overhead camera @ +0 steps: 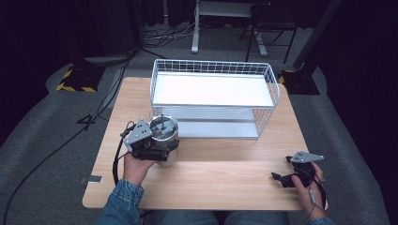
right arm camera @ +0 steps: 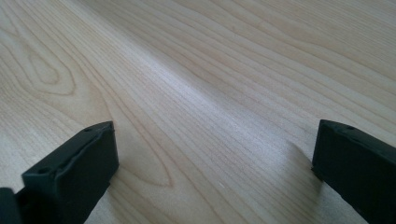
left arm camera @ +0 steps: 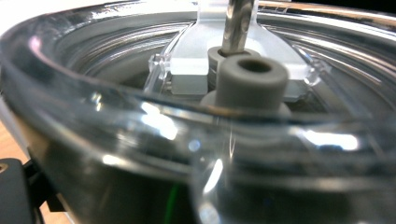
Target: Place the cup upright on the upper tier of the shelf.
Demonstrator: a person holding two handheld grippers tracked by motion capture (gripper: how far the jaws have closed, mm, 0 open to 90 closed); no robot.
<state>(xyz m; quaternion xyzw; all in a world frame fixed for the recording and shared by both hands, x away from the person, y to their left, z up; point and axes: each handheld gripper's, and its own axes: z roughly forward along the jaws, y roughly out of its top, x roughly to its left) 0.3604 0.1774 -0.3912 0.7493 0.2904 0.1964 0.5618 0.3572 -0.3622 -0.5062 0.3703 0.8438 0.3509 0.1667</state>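
A clear round container with a metal shaft at its centre stands on the left of the wooden table, just in front of the wire basket. My left gripper is shut on its near side, held by a hand in a denim sleeve. In the left gripper view the container's clear rim is very close, with a grey hub and the metal shaft inside. My right gripper rests low at the table's front right, open, with bare wood between its jaws.
A white wire basket with a white shelf inside stands at the back middle of the table, its open side facing me. Cables run over the grey floor to the left. Dark stands and a desk frame are beyond the table.
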